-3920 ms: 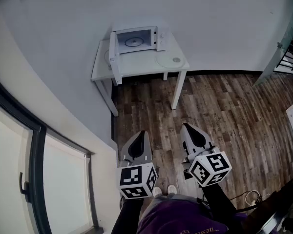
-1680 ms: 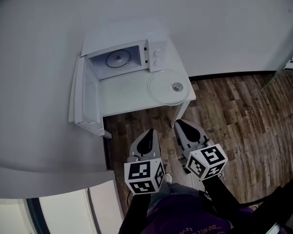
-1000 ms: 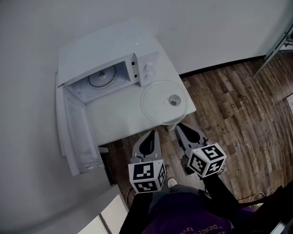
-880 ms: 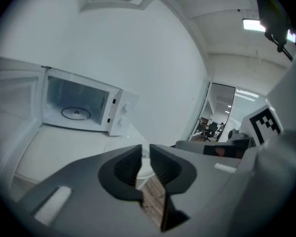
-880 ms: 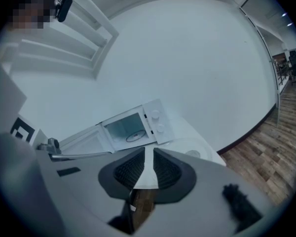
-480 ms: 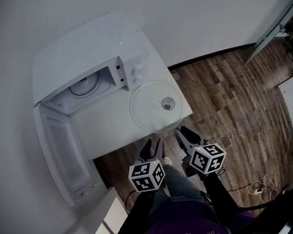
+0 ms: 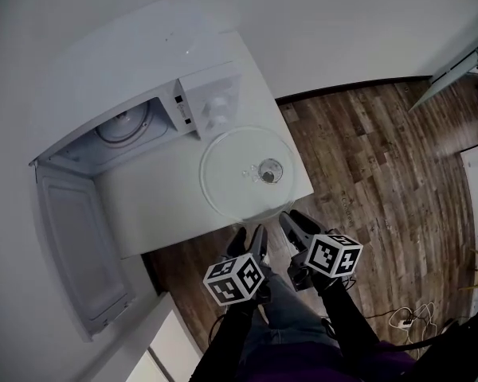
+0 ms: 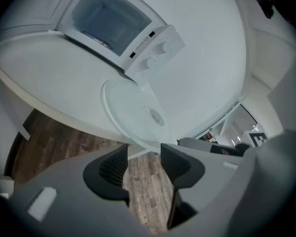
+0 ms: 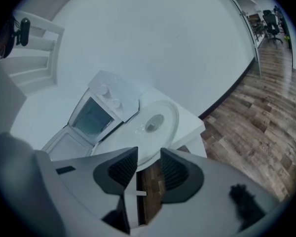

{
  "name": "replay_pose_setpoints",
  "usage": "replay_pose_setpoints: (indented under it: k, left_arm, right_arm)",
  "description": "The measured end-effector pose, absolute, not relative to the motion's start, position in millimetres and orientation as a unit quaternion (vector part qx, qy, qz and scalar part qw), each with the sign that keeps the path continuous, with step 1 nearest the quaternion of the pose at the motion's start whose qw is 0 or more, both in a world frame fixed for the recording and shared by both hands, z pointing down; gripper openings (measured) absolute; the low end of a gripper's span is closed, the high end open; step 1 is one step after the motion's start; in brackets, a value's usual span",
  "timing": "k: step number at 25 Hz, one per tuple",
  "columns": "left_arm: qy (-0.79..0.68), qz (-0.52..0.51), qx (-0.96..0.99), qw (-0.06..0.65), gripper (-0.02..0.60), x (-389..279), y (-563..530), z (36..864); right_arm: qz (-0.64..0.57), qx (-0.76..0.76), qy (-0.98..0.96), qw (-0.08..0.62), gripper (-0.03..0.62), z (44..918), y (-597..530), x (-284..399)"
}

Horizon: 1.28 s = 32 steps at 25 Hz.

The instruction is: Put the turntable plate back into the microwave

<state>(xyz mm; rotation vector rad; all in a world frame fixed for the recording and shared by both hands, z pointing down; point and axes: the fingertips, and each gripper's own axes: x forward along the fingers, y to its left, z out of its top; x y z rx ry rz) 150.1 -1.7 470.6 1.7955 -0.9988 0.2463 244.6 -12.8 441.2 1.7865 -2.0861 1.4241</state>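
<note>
The clear glass turntable plate (image 7: pixel 243 175) lies flat on the white table (image 7: pixel 159 209), right of the microwave (image 7: pixel 135 94), its near rim just over the table's front edge. The microwave door (image 7: pixel 72 245) hangs wide open and a roller ring (image 7: pixel 121 126) shows in the cavity. My left gripper (image 7: pixel 248 241) and right gripper (image 7: pixel 293 225) hover side by side just short of the plate's near rim, above the floor. Both sets of jaws are opening with nothing between them. The left gripper (image 8: pixel 143 157) view shows the plate (image 8: pixel 135 115) ahead, as does the right gripper (image 9: pixel 149 159) view's plate (image 9: pixel 155 125).
A white wall runs behind the table. Dark wood flooring (image 7: pixel 382 157) spreads to the right and under the table. The open door juts out at the table's left end. Cables (image 7: pixel 410 321) lie on the floor at lower right. The person's legs show below the grippers.
The view has closed in on the table and plate. Both grippers have dropped lower and come up to the plate's near rim, and their jaws have gone from shut to apart.
</note>
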Motion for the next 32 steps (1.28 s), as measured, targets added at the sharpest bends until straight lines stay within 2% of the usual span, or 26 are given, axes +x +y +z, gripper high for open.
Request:
replay_pose_setpoints:
  k: [8, 18, 27, 32]
  left_arm:
    - [-0.427, 0.057, 0.711, 0.556, 0.218, 155, -12, 485]
    - [-0.428, 0.02, 0.69, 0.583, 0.218, 168, -19, 491]
    - [-0.426, -0.006, 0.681, 0.596, 0.213, 173, -22, 492]
    - [-0.42, -0.024, 0.678, 0.603, 0.218, 174, -23, 491]
  right_arm:
    - [0.518, 0.545, -0.659, -0.024, 0.135, 462, -20, 242]
    - [0.566, 0.519, -0.639, -0.05, 0.132, 479, -24, 234]
    - [0.599, 0.494, -0.618, -0.121, 0.07, 476, -25, 238]
    - [0.608, 0.482, -0.619, -0.124, 0.061, 473, -26, 240]
